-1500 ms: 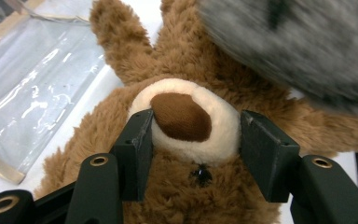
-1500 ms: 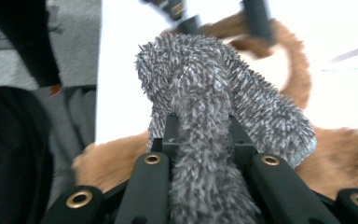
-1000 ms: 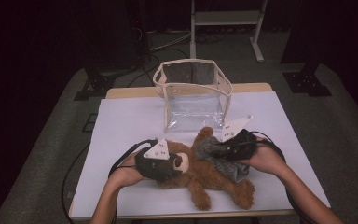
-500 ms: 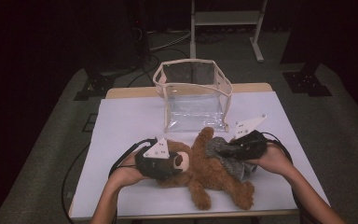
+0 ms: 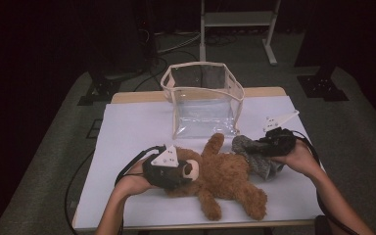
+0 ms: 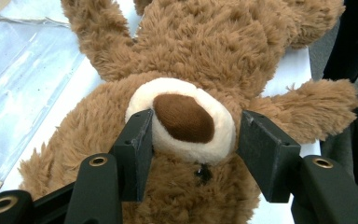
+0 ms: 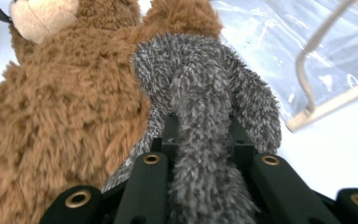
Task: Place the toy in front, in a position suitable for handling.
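Gripping teddy bear (image 6: 186, 56) muzzle, left tool (image 6: 193, 135), right tool (image 7: 203, 135) clamping grey garment (image 7: 205, 93)

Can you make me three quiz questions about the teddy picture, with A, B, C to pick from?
1. Where is the see-through bag?
A. behind the teddy bear, farther up the table
B. under the table
C. on the bear's tummy

2. What colour is the fuzzy cloth in the right gripper?
A. red
B. grey
C. yellow

3. What is the left gripper doing?
A. lying far from the bear
B. holding the bag
C. squeezing the bear's pale snout

Answers:
1. A: in the high view the bag stands upright beyond the teddy bear.
2. B: the right gripper view shows grey fuzz clamped between its jaws.
3. C: the left gripper view shows both jaws pressing into the snout.
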Motion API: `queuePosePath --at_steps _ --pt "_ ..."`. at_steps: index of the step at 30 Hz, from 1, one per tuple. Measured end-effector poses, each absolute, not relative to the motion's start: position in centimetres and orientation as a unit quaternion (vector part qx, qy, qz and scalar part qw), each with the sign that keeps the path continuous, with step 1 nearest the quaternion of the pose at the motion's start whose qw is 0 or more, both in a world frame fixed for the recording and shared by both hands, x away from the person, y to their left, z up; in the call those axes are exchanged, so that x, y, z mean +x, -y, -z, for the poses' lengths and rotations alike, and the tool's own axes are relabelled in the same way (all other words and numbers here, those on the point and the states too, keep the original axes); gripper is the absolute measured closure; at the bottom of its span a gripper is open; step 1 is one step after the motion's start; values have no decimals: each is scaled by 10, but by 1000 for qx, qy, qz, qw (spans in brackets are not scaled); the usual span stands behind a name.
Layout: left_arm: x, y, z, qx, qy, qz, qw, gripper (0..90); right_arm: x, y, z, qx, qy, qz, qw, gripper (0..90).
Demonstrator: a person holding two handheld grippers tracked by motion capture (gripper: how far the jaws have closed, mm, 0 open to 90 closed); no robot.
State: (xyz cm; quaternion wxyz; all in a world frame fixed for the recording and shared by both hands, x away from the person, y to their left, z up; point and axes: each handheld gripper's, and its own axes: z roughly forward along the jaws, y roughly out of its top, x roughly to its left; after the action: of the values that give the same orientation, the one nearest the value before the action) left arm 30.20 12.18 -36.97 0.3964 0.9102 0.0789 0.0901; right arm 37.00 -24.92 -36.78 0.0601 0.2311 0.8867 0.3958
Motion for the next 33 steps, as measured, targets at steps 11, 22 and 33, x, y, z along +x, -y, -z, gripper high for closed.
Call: queuePosePath --at_steps 11,22,33 --pt "304 -121 371 908 -83 -96 400 450 363 241 363 218 -881 -417 42 740" --pt "304 -122 370 906 -84 -103 401 435 323 162 347 86 -913 -397 32 739" --pt "310 -146 369 903 -115 -119 397 213 325 181 360 112 -901 -418 24 738"
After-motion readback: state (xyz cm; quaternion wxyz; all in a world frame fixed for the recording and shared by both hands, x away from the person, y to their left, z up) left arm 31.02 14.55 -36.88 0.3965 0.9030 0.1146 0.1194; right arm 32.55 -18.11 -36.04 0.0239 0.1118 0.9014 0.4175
